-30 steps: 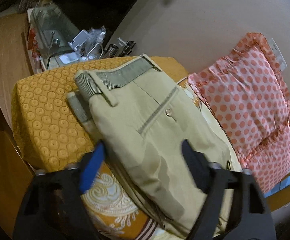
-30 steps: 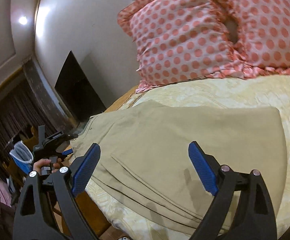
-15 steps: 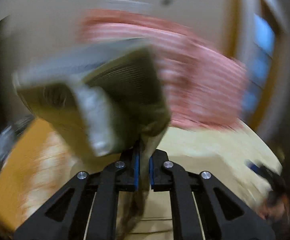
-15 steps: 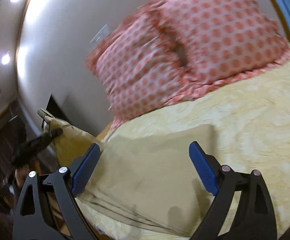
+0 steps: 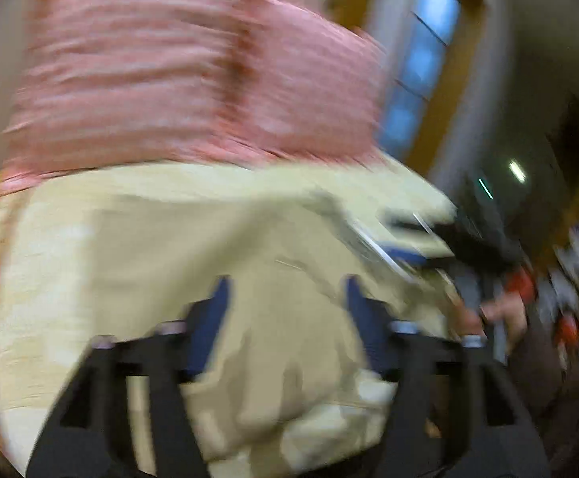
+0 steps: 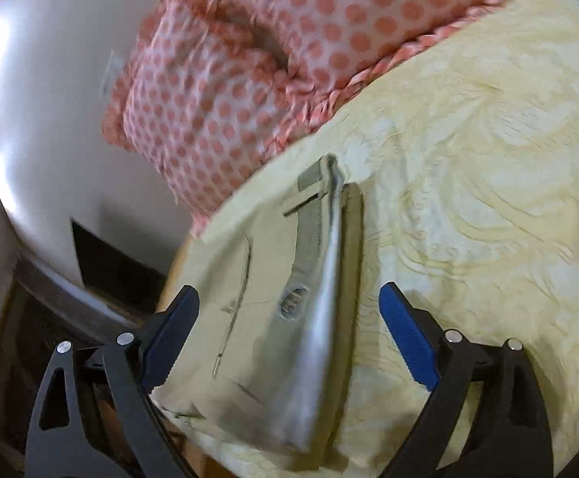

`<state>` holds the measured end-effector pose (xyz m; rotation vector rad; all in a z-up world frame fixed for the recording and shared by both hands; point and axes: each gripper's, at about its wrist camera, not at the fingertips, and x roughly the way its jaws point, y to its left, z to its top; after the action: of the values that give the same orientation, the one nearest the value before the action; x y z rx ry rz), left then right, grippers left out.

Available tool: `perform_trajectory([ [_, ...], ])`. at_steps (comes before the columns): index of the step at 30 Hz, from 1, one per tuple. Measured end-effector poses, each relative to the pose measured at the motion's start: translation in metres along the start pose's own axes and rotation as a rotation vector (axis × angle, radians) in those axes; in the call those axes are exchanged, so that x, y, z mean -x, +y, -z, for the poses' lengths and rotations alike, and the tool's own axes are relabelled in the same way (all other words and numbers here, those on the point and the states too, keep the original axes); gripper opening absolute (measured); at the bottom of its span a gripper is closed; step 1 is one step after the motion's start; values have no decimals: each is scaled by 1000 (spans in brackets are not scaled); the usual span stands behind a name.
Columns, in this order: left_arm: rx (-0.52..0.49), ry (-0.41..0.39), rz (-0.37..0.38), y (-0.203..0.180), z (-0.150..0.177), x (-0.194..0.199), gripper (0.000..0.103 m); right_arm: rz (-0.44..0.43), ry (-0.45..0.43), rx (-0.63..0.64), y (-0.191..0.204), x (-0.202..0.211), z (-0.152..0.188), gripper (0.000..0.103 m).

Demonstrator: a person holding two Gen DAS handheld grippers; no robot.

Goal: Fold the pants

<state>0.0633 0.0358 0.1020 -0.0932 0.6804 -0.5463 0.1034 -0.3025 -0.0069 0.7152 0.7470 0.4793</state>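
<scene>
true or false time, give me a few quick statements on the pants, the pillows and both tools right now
1. The right tool is open. True.
2. The pants hang in the air, off the bed. False: they lie folded on the bed.
3. The pillows are plain blue. False: they are pink with dots.
4. The left tool is open above the pants. True.
5. The waistband faces the pillows. True.
</scene>
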Motion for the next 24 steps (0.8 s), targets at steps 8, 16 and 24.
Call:
perform_trajectory([
  [8, 233, 223, -80, 105, -4, -55, 66, 121, 103, 161, 24, -36, 0, 74],
  [16, 233, 289, -47, 106, -5, -72, 20, -65, 201, 100, 8, -42, -13, 16],
  [24, 146, 151, -78, 94, -73, -93, 7, -57, 73, 188, 37, -47, -86, 14],
])
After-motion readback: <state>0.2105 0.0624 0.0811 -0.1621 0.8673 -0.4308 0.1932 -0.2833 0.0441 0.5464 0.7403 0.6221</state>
